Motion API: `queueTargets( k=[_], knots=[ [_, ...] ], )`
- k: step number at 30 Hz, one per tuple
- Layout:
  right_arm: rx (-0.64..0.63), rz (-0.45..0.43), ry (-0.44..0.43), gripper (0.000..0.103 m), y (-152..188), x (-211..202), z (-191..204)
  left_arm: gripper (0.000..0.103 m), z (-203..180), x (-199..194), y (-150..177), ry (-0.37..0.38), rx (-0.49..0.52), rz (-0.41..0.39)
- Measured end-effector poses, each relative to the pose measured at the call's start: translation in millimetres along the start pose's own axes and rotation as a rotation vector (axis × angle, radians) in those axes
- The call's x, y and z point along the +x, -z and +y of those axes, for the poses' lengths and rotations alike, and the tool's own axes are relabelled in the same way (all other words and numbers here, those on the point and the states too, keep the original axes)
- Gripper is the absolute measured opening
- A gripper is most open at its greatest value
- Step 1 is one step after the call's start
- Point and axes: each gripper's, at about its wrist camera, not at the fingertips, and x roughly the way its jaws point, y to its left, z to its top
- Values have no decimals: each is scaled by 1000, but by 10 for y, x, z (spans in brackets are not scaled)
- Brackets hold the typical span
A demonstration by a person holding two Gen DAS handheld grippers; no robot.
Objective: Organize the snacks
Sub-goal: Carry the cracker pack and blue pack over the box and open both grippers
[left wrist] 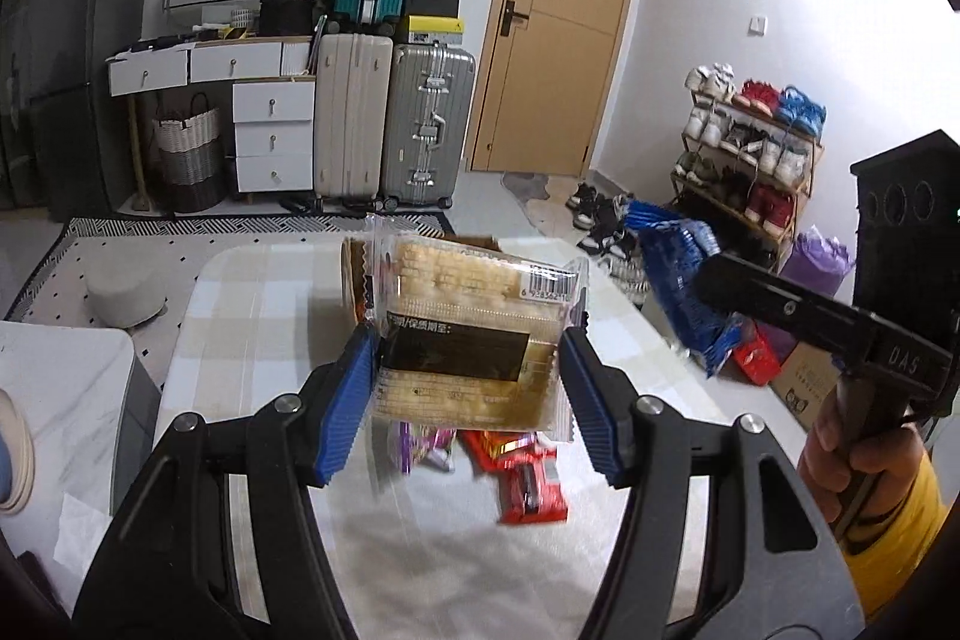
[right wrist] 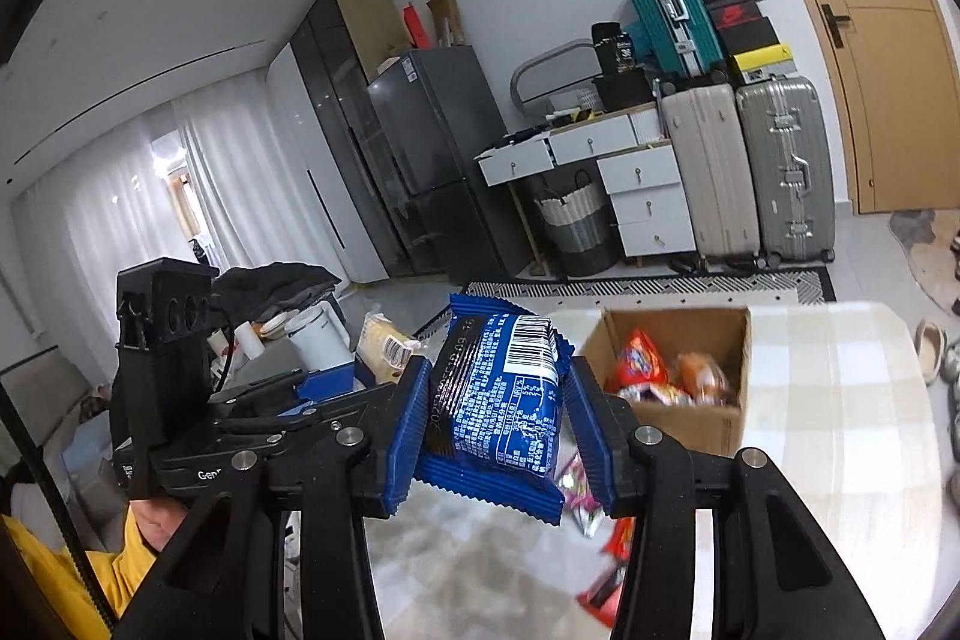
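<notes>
Checked cloth covers the worktop (right wrist: 840,400), and a cardboard box (right wrist: 678,412) sits at its far end with a few orange and red snack bags inside. Both packs are up in the air above the worktop, nothing resting on it. The left tool (left wrist: 462,394) has its blue pads clamped on the sides of a clear cracker pack (left wrist: 468,334), barcode facing up, held out just in front of the box. The right tool (right wrist: 498,418) is closed tight on a blue pack (right wrist: 504,400), gripped by both sides, barcode showing, just left of the box in its own view. Lower down on the worktop there's a red wrapper (left wrist: 528,478) and a purple wrapper (left wrist: 426,445) lying loose under the cracker pack. A hand (left wrist: 852,448) in a yellow sleeve grips the right tool's handle.
</notes>
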Motion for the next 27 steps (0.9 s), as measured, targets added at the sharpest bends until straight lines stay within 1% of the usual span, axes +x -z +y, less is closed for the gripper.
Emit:
queueTargets(
  k=[2, 3, 6, 7, 9, 13, 17, 18, 20, 23, 24, 27],
  knots=[
    [-3, -2, 0, 46, -59, 44, -7, 59, 36, 92, -163, -3, -8, -4],
    [-4, -8, -5, 46, -184, 123, -33, 59, 52, 132, -229, -3, -11, -4],
    [-2, -16, -5, 46, -350, 223, -98, 59, 101, 262, -443, -10, -13, 4],
    [-2, -16, -5, 46, -350, 223, -98, 59, 118, 328, -524, -16, -15, 6],
    [7, -23, -6, 46, -503, 336, -207, 59, 138, 417, -644, -24, -11, 12],
    [15, -15, 1, 46, -636, 502, -369, 59, 160, 758, -854, -30, -9, 37],
    [34, 0, 11, 46, -716, 701, -589, 59, 172, 1149, -967, -38, -14, 70],
    [34, 0, 11, 46, -716, 701, -589, 59, 182, 1255, -991, -42, -14, 81],
    [46, 19, 27, 46, -752, 848, -751, 59, 199, 1502, -997, -45, -15, 101],
    [49, 37, 39, 46, -766, 962, -846, 59, 245, 1859, -1012, -49, -17, 130],
    [52, 52, 51, 46, -761, 1067, -955, 59, 266, 1978, -1017, -49, -18, 142],
    [65, 74, 58, 46, -741, 1224, -1118, 59, 326, 2297, -1008, -49, -18, 169]
  ],
)
